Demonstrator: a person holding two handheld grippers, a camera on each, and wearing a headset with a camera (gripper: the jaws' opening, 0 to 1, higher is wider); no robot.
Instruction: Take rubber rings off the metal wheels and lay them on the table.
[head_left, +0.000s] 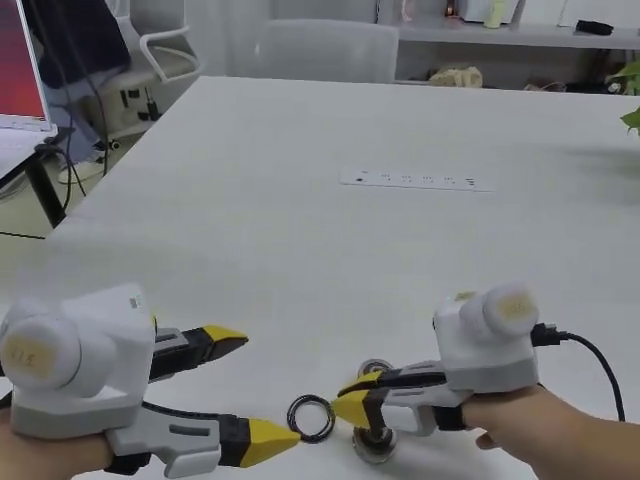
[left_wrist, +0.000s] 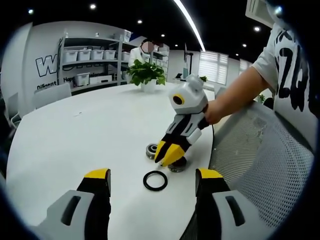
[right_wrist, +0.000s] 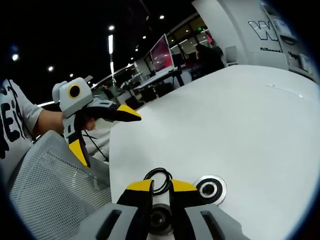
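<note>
**At the near edge of the table: one ring down, a wheel unsteadied**

On the white table, close to the person's side, all the work sits in one small cluster.

The left gripper hovers low with its jaws spread wide and nothing between them. They are aimed toward the cluster but clear of it. The right gripper has its yellow tips drawn almost together, right over the near wheel. Whether they pinch any rubber on that wheel cannot be told from these views.

The far wheel lies flat just beside them. Its rim is too small to tell whether a ring is still on it.

A black rubber ring lies loose on the table, just beside the right gripper's tips and between the two grippers.

The main risk is probably the free wheel. With the left jaws open and holding nothing, a pull from the right gripper could drag the whole wheel along instead of peeling the rubber. So near the table's edge, it could skid off. A stretched ring might also snap back, or the tips might knock the loose ring away.
</note>
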